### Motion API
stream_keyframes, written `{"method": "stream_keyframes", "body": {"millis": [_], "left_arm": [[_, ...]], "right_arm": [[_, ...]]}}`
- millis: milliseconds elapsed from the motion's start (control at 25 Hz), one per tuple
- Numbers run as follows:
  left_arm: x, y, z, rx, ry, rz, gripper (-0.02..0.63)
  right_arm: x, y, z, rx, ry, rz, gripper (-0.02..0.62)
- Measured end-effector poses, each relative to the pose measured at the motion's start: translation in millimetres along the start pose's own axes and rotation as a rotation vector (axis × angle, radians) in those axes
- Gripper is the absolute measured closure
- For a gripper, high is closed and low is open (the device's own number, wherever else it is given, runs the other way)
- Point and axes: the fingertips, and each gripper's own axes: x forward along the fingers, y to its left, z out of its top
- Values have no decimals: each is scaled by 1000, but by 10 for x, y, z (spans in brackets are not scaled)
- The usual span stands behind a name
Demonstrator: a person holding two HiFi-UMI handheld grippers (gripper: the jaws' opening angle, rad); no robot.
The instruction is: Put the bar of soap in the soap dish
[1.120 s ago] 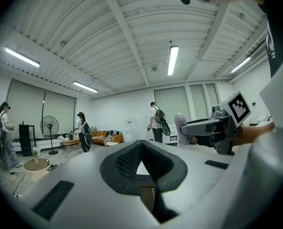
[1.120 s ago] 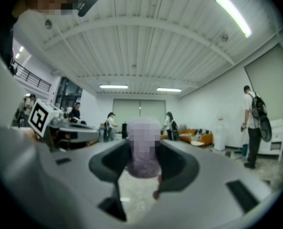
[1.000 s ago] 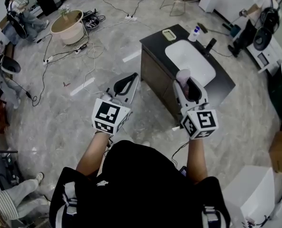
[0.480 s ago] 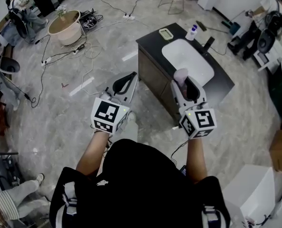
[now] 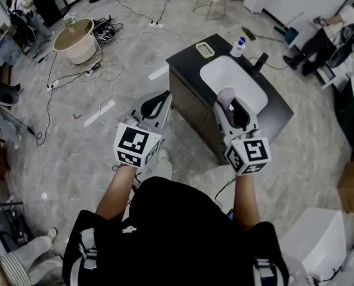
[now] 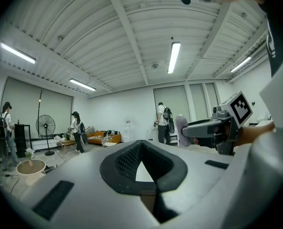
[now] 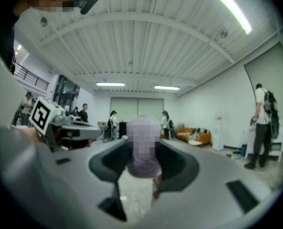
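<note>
In the head view my right gripper (image 5: 227, 96) is shut on a pale pink bar of soap (image 5: 226, 93), held in the air over the near edge of a dark-topped sink cabinet (image 5: 189, 61). The soap sticks up between the jaws in the right gripper view (image 7: 142, 168). A pale green soap dish (image 5: 204, 49) lies on the counter's far left corner, well beyond the soap. My left gripper (image 5: 166, 95) is shut on nothing and hovers over the floor to the left of the cabinet. Its jaws meet at the tips in the left gripper view (image 6: 142, 144).
A white basin (image 5: 239, 82), a black faucet (image 5: 260, 60) and a white bottle (image 5: 241, 45) share the counter. Cables and a power strip (image 5: 102, 109) lie on the floor at left, near a round table (image 5: 74, 37). Boxes (image 5: 353, 186) stand at right. People stand around the room's edges.
The sink cabinet has slid left and closer in the head view as the person steps toward it. Both grippers keep their pose, and the soap stays in the right one.
</note>
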Motion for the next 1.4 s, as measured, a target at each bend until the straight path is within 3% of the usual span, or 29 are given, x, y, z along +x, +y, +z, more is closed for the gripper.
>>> {"method": "stream_keyframes", "body": {"millis": [760, 1160, 1400], "left_arm": [[917, 1313, 137, 17, -16, -52, 581], [1327, 1904, -146, 3, 13, -75, 581], [1499, 2040, -231, -29, 19, -88, 581]], "right_arm": [[1501, -283, 265, -34, -9, -55, 391], [2191, -438, 88, -20, 15, -88, 391], [2405, -527, 12, -10, 47, -96, 391]]}}
